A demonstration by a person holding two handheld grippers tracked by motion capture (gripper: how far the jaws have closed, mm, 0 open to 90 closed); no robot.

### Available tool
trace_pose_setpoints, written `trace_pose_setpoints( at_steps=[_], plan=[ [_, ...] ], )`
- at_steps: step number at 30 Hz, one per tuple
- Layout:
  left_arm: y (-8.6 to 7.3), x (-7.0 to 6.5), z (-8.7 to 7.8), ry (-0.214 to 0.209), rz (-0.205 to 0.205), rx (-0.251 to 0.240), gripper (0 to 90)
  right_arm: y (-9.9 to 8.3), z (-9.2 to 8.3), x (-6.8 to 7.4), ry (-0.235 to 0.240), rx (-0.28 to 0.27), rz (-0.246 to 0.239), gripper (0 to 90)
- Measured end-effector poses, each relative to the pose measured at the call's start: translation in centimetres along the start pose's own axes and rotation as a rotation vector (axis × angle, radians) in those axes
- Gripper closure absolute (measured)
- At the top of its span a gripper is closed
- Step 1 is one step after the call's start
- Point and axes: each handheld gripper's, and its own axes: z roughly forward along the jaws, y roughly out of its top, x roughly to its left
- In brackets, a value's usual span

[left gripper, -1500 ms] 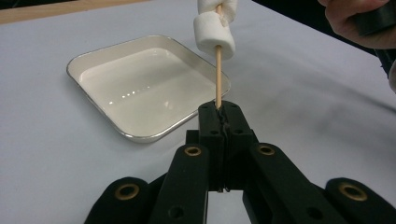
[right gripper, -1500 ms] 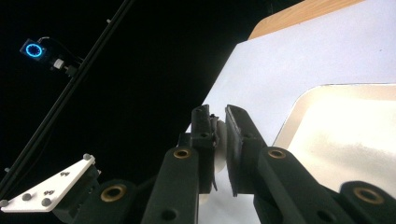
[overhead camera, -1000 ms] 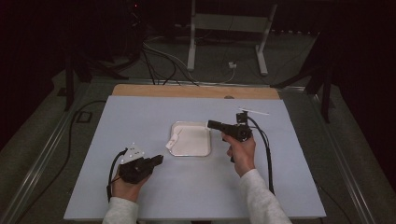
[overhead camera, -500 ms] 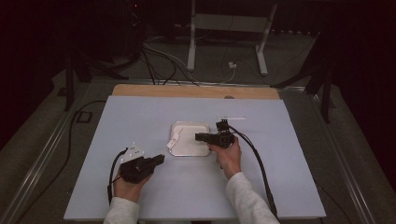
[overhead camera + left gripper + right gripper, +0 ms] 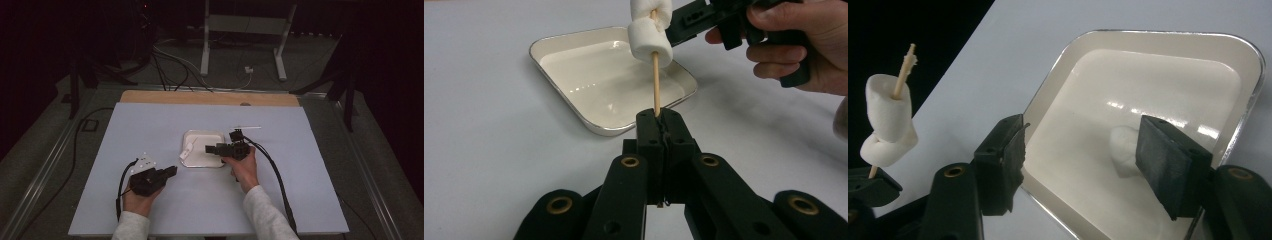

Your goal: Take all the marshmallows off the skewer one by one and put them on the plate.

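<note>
**Right tool down over the dish, jaws spread**

Nearest me, my left tool [image 5: 170, 172] sits low at the left of the tabletop [image 5: 150, 125], where it was a second ago. Its jaws are pressed together on the bare end of a thin wooden skewer [image 5: 655, 82]; in the left gripper view the stick rises straight out of the pinch. In the high view its long axis runs up and away from me toward the dish. Two white marshmallows [image 5: 650, 30] are threaded near its far tip, soft, puffy cylinders, slightly squashed against each other, with a splintered wooden point poking out above them in the right gripper view.

My right tool [image 5: 210, 149] has changed since the earlier picture: it was up beside the dish's right edge, and now it has come down and leftward, so its tip lies over the dish [image 5: 216, 134]. Its jaws have just been opening and stand well apart; the flat, matte black pads grip nothing. Between them, in the right gripper view, one loose marshmallow [image 5: 1124, 150] lies on the dish floor, partly hidden behind one pad.

The dish is a shallow, rounded-square tray, glossy cream inside with a thin bright rim, resting mid-tabletop on the pale matte sheet. Beyond it a thin white stick [image 5: 246, 128] lies flat.
</note>
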Motion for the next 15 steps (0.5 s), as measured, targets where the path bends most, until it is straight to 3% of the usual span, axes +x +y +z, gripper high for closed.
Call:
trace_pose_setpoints(
  at_steps=[9,15],
  plan=[
    [-0.1,0.1,0.3,0.001,-0.01,0.008,90.0,0.1,-0.4,0.5,0.064,-0.028,0.024,30.6],
    [-0.3,-0.1,1.4,-0.011,-0.001,0.042,90.0,0.2,-0.5,0.8,0.12,-0.043,0.046,28.9]
  ],
)
